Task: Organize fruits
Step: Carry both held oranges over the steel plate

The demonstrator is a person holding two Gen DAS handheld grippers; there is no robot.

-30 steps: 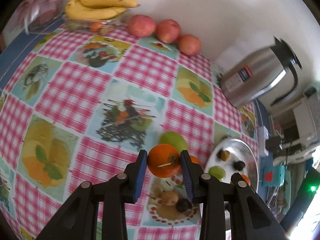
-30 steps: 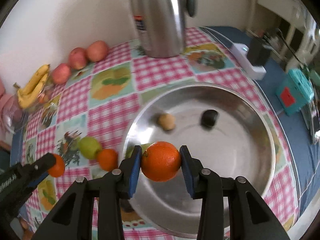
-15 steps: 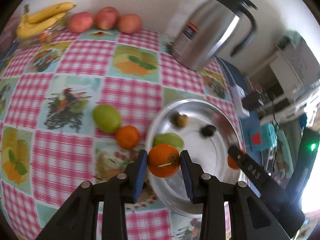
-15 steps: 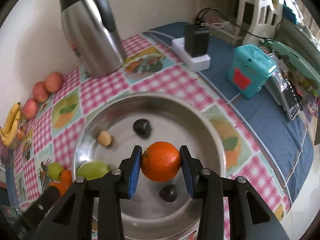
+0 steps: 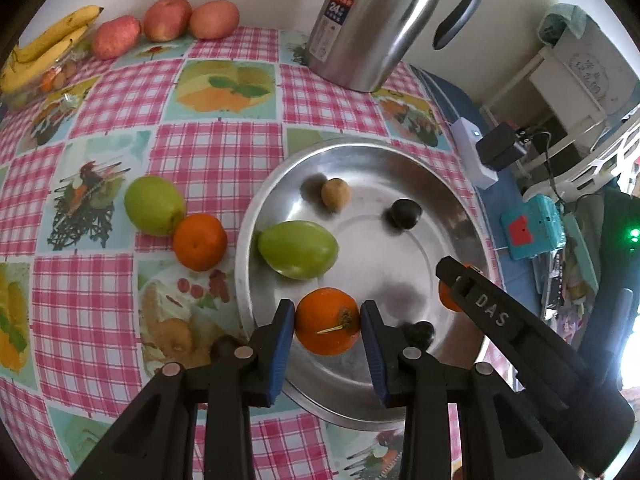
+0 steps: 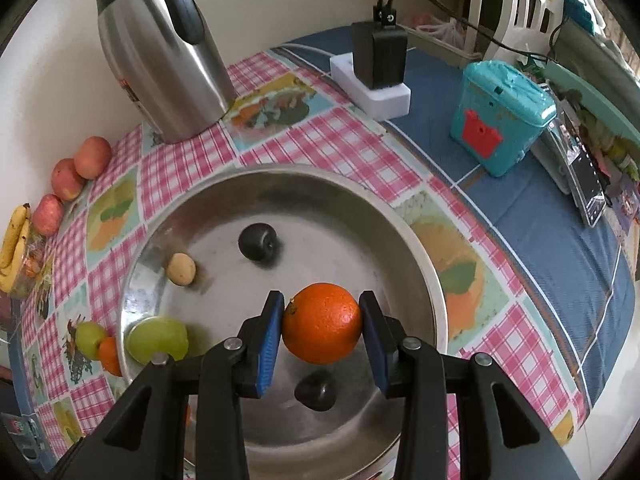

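My left gripper [image 5: 328, 330] is shut on an orange [image 5: 328, 320] over the near part of the steel tray [image 5: 256, 240]. My right gripper [image 6: 322, 328] is shut on a second orange [image 6: 322, 322] above the same tray [image 6: 420, 248]; its finger [image 5: 472, 298] shows at the right of the left wrist view. In the tray lie a green fruit [image 5: 298, 248], a small brown fruit [image 5: 335, 194] and two dark fruits [image 5: 405, 214] [image 6: 316, 390]. Left of the tray, on the cloth, another green fruit [image 5: 154, 205] touches a third orange [image 5: 199, 242].
A steel kettle [image 5: 372, 20] stands behind the tray. Three red apples [image 5: 168, 20] and bananas [image 5: 48, 40] line the wall at the far left. A white power strip with a charger [image 6: 370, 84] and a teal box [image 6: 500, 116] sit on the blue cloth to the right.
Both grippers have come in over the tray and dropped a little, each still holding its orange. The left one travelled right from above the cloth; both wrists rolled.
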